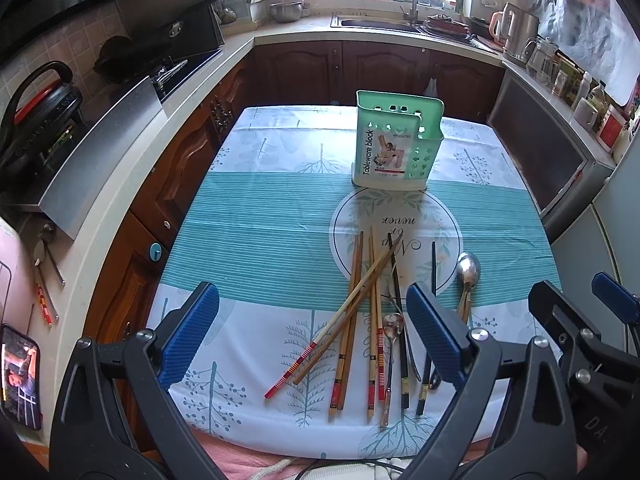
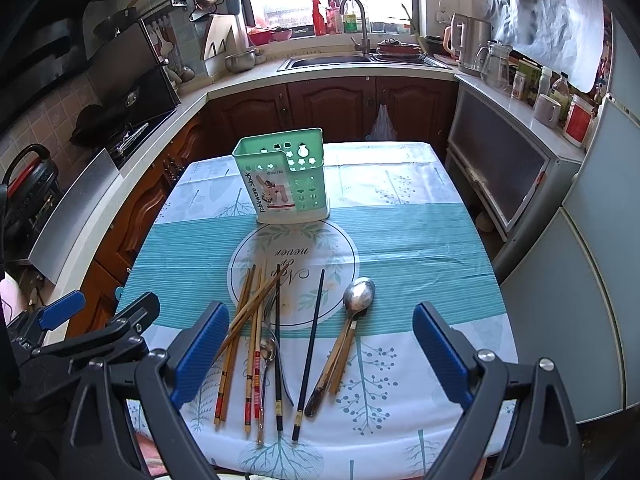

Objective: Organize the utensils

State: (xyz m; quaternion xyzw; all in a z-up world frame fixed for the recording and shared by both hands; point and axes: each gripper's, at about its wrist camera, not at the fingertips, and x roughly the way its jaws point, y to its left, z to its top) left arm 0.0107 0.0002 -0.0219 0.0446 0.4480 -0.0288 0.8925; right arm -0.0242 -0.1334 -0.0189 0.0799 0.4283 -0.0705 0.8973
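Fingers (image 2: pixel 438 354) of both grippers spread wide, empty, above chopsticks (image 2: pixel 256 320).

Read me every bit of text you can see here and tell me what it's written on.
"Tableware block": sideways on the label of the green holder.
"never": upside down in the round emblem on the tablecloth; the script words below it are too ornate to read.
"DA": partial marking on the right gripper's body, cut off in the left wrist view.
Small brand print on the holder's label: too small to read.
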